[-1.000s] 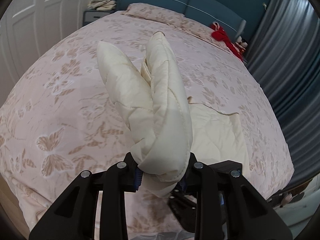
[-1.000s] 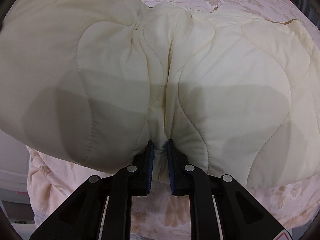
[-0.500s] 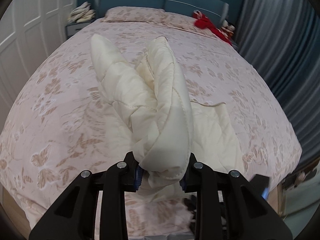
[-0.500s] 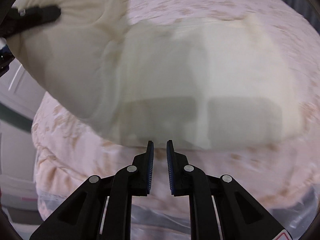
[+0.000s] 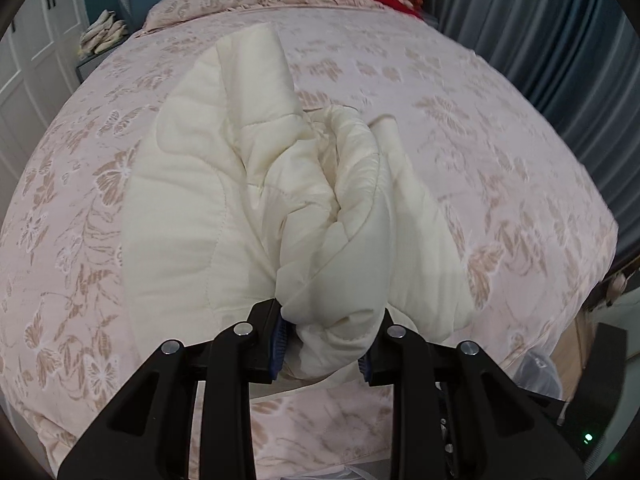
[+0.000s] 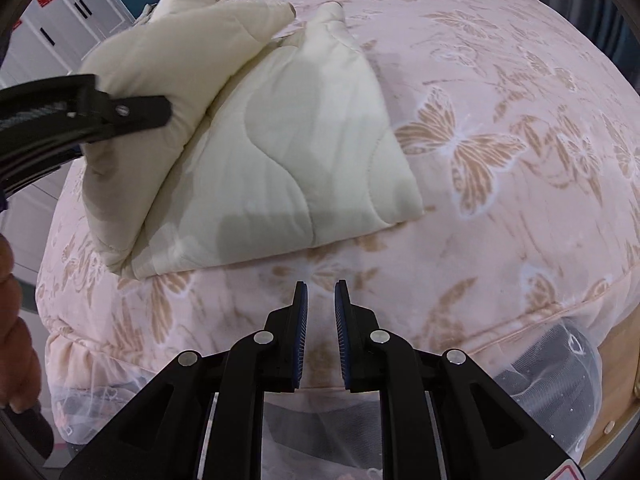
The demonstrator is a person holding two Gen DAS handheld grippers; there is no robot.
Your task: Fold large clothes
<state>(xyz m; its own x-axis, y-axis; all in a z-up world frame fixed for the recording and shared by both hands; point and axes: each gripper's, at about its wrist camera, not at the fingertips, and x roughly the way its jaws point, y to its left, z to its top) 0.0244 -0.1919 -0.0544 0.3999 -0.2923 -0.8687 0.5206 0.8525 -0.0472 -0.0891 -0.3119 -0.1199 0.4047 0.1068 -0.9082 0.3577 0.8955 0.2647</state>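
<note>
Quilt [image 6: 304, 136]: cream, half folded on the bed [image 6: 500, 128] near its foot. My left gripper [image 5: 324, 340] clamps a thick bunched corner; my right gripper [image 6: 320, 308] hangs empty off the near edge, jaws narrowly apart. To fold well, I should lay the bunch squarely over the flat layer, edges matched.

The right tool [image 6: 319, 308] hangs just off the near edge of the bed [image 6: 500, 200], its blue-padded fingers [image 6: 301, 312] slightly parted with nothing between them. A cream quilted blanket [image 6: 304, 136] lies partly folded on the butterfly-print bedspread. At the left, the left tool [image 6: 132, 110] grips a bunched, lifted portion of that blanket.
</note>
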